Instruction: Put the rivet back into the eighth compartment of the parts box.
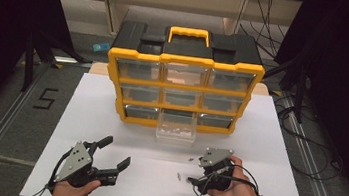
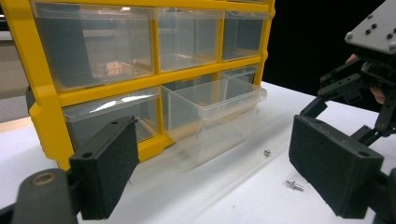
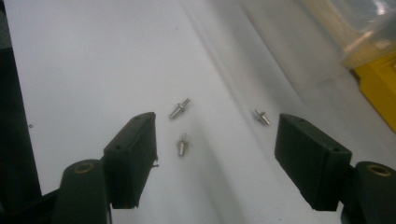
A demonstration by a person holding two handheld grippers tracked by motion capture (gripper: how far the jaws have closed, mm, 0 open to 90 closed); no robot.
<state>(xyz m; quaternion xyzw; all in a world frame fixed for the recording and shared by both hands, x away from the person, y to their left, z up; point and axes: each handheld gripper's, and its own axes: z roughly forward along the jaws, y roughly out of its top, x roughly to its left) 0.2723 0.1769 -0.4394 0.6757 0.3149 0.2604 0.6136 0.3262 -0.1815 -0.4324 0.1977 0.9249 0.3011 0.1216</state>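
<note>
Probably best to lower the spread right tongs [image 3: 215,154] squarely over the near pin [image 3: 182,145] on the surface [image 3: 93,70], then pinch, keeping spread left tongs [image 2: 212,165] clear of the open drawer [image 2: 219,105]

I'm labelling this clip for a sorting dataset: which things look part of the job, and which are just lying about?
Likely part of the job:
- organizer cabinet
- pulled-out clear drawer
- three small metal pins on the white table
- open left gripper, open right gripper

Just lying about:
- blue tag on the floor
- cables
</note>
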